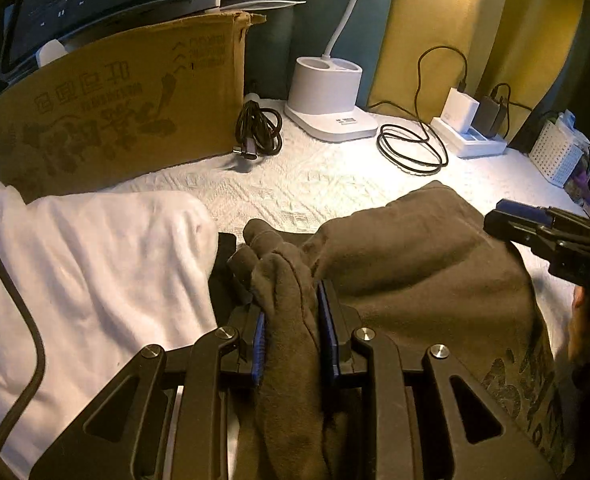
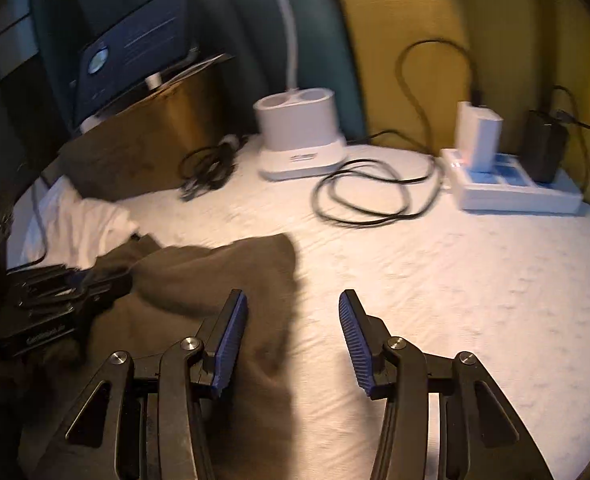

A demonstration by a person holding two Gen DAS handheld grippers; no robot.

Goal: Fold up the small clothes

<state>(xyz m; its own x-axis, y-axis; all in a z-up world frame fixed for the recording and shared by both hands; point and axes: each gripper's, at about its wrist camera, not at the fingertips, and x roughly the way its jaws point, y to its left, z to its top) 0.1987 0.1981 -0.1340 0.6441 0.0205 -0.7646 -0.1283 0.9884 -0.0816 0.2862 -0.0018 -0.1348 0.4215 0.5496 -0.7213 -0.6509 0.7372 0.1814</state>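
Observation:
A dark grey-brown garment (image 1: pixel 427 264) lies bunched on the white textured bedcover (image 1: pixel 295 184). My left gripper (image 1: pixel 291 292) is shut on a gathered fold of it, the cloth squeezed between the blue pads. In the right wrist view the same garment (image 2: pixel 215 276) spreads under and left of my right gripper (image 2: pixel 293 308), whose jaws stand apart with no cloth pressed between the pads; its edge lies below them. The right gripper (image 1: pixel 535 224) also shows at the right edge of the left wrist view, above the garment. The left gripper (image 2: pixel 63 292) shows at the left of the right wrist view.
A white garment (image 1: pixel 95 256) lies to the left of the dark one. Behind stand a cardboard box (image 1: pixel 127 104), a white lamp base (image 1: pixel 327 104), coiled black cables (image 1: pixel 411 148), a power strip with chargers (image 1: pixel 471 136) and a white basket (image 1: pixel 559 152).

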